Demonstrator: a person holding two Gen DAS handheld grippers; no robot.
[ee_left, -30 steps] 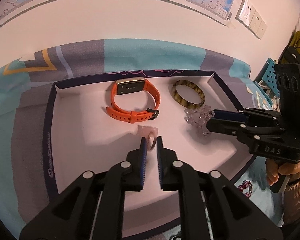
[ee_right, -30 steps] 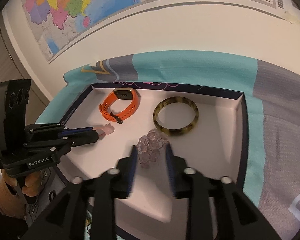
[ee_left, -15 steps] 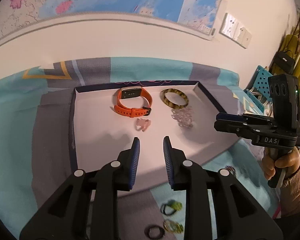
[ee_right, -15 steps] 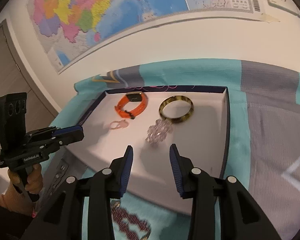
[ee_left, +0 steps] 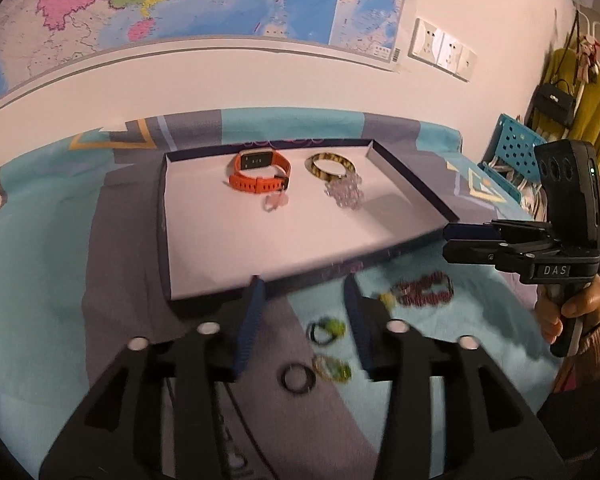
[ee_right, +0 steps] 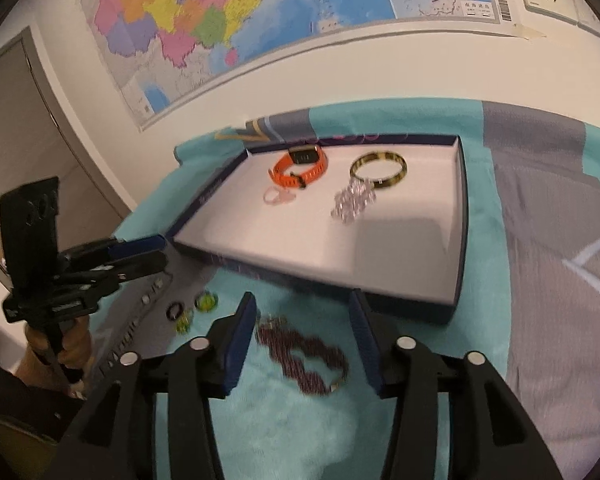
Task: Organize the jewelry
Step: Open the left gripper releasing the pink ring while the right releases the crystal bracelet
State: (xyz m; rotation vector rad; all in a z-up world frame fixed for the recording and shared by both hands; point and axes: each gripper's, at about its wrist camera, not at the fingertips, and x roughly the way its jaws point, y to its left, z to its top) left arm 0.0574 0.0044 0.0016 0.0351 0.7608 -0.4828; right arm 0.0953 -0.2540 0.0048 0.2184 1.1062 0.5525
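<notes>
A shallow white tray [ee_left: 204, 248] with dark walls lies on the cloth. In it are an orange watch [ee_left: 260, 172], a tortoiseshell bangle [ee_left: 329, 166], a clear bead bracelet [ee_left: 345, 194] and a small pink ring [ee_left: 275, 201]. On the cloth in front of the tray lie a dark red bead bracelet [ee_right: 304, 354], two green rings [ee_left: 327, 330] [ee_left: 334, 368] and a black ring [ee_left: 298, 380]. My left gripper [ee_left: 303, 286] hangs over the rings, its jaws opening with nothing between them. My right gripper [ee_right: 302, 304] is above the red bracelet, jaws opening, empty.
A teal and grey patterned cloth [ee_left: 52, 280] covers the surface. The wall with a map [ee_right: 228, 12] rises behind the tray. A blue perforated basket [ee_left: 512, 152] and hanging clothes stand far right in the left wrist view. A hand [ee_left: 572, 312] holds the right gripper's handle.
Both grippers let go of the pink ring and the clear bracelet in the tray, drew back toward the near edge and opened wider. The loose jewelry on the cloth came into view.
</notes>
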